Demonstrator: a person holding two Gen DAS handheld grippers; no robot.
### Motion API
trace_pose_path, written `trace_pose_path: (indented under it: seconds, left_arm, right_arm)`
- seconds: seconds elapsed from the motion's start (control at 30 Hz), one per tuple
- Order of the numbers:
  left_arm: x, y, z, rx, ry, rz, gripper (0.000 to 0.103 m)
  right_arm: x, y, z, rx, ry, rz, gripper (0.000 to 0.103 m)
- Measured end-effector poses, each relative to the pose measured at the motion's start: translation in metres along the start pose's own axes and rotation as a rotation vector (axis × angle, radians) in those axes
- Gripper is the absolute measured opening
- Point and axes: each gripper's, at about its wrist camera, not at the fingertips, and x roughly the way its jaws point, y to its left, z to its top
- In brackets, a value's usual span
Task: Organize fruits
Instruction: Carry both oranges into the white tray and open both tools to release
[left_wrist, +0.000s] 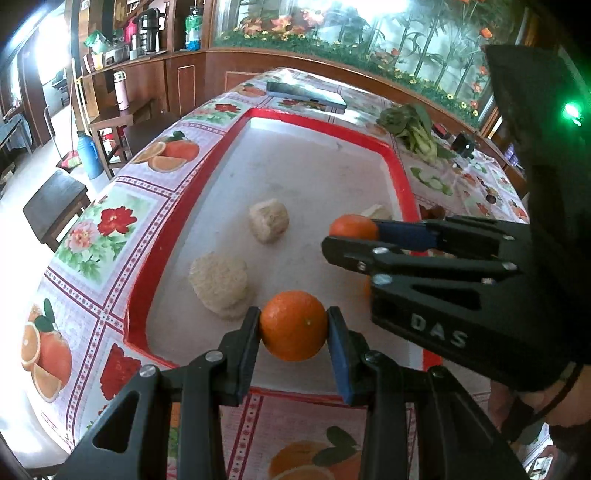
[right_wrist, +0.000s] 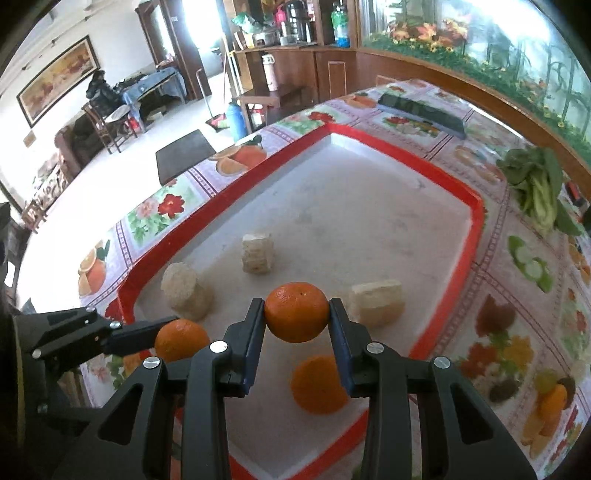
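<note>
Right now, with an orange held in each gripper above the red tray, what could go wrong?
1. The left gripper and right gripper are close together; they could knock each other and drop an orange.
2. Each orange is round and pinched only at its sides, so it may slip.
3. A third orange and pale blocks lie in the red tray; a carelessly released fruit could hit them and roll.

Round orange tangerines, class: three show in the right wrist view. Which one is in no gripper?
The lowest round orange tangerine, lying loose on the red-rimmed white tray; the other two are each clamped between gripper fingers.
</note>
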Motion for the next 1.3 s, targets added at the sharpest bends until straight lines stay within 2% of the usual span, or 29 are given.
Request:
trace_pose_path:
  seconds: [0.33, 0.6, 0.7, 0.77, 0.87, 1.17, 1.3]
  left_arm:
    - [0.012, 0.0, -0.003, 0.01, 0.028, -0.004, 0.038]
    - [0.015, 0.001, -0.004, 0.01, 0.035, -0.003, 0.04]
    - [0.014, 0.0, -0.004, 0.007, 0.031, -0.002, 0.049]
    - [0.013, -0.001, -0.003, 0.008, 0.026, -0.003, 0.063]
    - [0.011, -0.002, -0.004, 0.006, 0.011, 0.008, 0.076]
    - [0.004, -0.008, -0.008, 0.0, -0.003, 0.028, 0.081]
    - [-0.001, -0.016, -0.009, 0.004, -0.022, 0.053, 0.082]
  right_arm:
    - [0.019, -0.002, -0.001, 0.005, 0.049, -0.002, 0.033]
    - [0.023, 0.0, -0.003, -0.004, 0.056, -0.013, 0.035]
    - [0.023, 0.0, -0.004, -0.002, 0.053, -0.025, 0.037]
    - [0.021, -0.001, -0.005, 0.002, 0.055, -0.032, 0.038]
    - [0.017, -0.003, -0.007, 0.015, 0.049, -0.043, 0.039]
    - [-0.007, -0.005, -0.016, 0.038, 0.007, -0.078, 0.042]
    - [-0.023, -0.005, -0.022, 0.038, -0.027, -0.099, 0.047]
